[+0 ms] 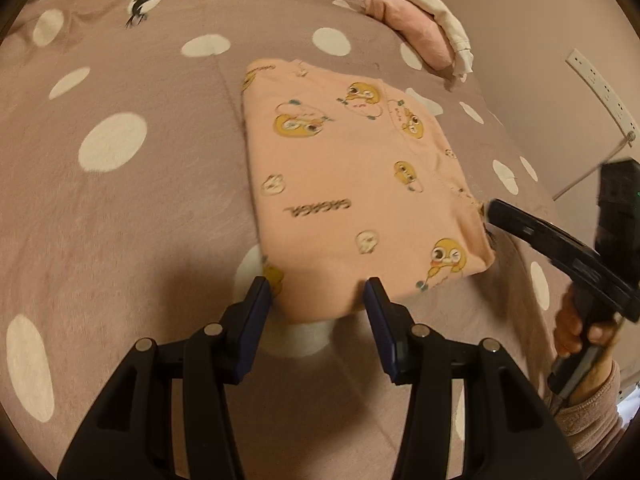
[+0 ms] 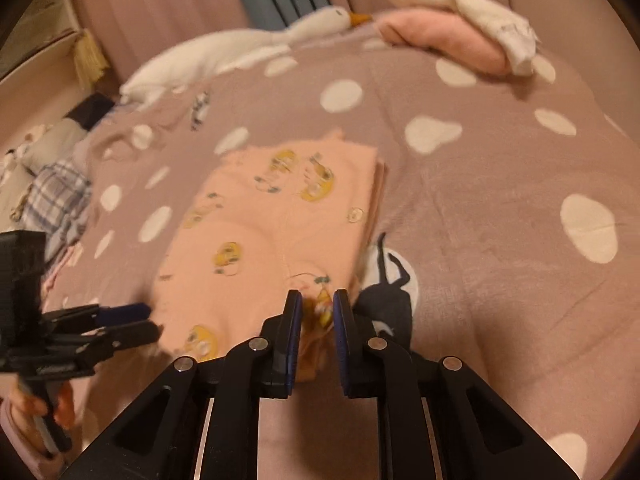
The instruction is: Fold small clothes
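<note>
A peach garment with yellow duck prints [image 1: 352,184] lies folded in a rectangle on the mauve polka-dot bedspread [image 1: 120,208]. My left gripper [image 1: 318,292] is open, its jaws wide apart on either side of the garment's near edge, holding nothing. My right gripper [image 2: 317,304] has its jaws narrowed on a bunched corner of the same garment [image 2: 256,224]. In the left wrist view the right gripper [image 1: 490,210] touches the garment's right edge. In the right wrist view the left gripper [image 2: 140,320] sits at the garment's left edge.
A folded pink garment [image 1: 408,28] and a folded white one [image 1: 432,12] are stacked at the bed's far right. A white goose plush [image 2: 240,52] lies along the far edge. Plaid cloth [image 2: 56,204] is at the left. A white power strip [image 1: 600,88] hangs on the wall.
</note>
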A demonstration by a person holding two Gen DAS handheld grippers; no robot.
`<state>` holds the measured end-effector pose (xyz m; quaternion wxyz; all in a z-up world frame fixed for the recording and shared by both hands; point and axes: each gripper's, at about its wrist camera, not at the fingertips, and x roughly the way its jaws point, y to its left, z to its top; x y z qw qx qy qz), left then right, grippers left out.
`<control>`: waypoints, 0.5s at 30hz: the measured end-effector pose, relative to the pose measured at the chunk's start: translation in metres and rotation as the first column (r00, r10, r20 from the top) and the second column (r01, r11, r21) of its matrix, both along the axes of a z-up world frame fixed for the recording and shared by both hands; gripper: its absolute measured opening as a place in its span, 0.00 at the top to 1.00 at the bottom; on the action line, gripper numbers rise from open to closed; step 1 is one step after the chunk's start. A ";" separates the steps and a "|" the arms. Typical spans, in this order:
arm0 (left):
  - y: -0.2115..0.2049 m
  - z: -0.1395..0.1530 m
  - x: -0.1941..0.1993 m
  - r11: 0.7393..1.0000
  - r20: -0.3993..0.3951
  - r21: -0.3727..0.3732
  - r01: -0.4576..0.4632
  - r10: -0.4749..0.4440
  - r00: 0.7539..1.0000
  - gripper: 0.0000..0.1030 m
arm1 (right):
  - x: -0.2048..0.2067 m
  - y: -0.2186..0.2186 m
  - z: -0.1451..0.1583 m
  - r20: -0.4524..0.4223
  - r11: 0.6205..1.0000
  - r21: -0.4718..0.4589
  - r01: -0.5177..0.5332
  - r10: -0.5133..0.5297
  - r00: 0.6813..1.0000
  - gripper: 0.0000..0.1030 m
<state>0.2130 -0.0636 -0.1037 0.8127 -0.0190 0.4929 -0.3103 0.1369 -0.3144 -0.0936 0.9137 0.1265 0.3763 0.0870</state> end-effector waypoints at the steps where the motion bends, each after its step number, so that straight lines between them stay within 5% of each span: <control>1: 0.000 -0.003 0.001 1.000 -0.010 0.001 -0.007 0.007 1.000 0.53 | -0.004 0.005 0.004 0.017 0.999 0.009 -0.034 0.034 0.999 0.85; 5: -0.001 -0.009 0.001 0.999 -0.031 0.000 -0.032 0.032 0.999 0.53 | -0.004 0.027 0.001 0.015 0.992 -0.023 -0.126 0.127 0.992 0.85; 8: 0.004 -0.007 -0.001 0.999 -0.051 -0.021 -0.031 0.029 0.998 0.53 | 0.009 0.035 -0.025 -0.091 0.988 -0.091 -0.123 0.114 0.989 0.85; 15: 0.033 -0.001 -0.004 0.995 -0.095 -0.079 -0.055 0.047 0.994 0.44 | 0.000 0.014 -0.026 -0.083 0.993 0.045 -0.113 0.116 0.990 0.78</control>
